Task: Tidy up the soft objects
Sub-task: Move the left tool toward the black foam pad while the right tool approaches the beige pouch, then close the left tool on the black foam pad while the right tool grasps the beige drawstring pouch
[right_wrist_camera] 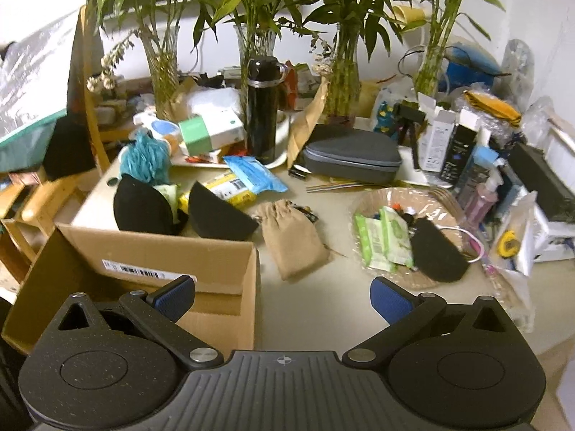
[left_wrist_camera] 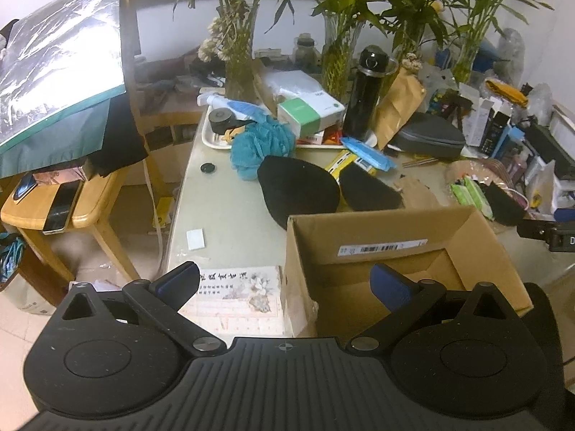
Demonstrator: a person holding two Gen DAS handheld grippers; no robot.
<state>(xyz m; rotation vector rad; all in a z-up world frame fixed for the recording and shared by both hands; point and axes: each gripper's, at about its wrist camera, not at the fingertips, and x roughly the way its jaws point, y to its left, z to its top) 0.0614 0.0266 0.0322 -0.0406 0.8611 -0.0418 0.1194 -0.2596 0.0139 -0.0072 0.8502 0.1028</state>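
Each hand-held gripper, left [left_wrist_camera: 285,280] and right [right_wrist_camera: 282,292], hangs wide open and empty near the cardboard box [left_wrist_camera: 391,248]. The risk, I judge, is snagging neighbouring clutter: the teal bath pouf [left_wrist_camera: 262,143] touches the tray [left_wrist_camera: 215,140], and the two black foam pads [left_wrist_camera: 298,188] lie just behind the box. All look light and squashy. A tan drawstring pouch [right_wrist_camera: 291,237] lies on the bench [right_wrist_camera: 323,309] right of the box.
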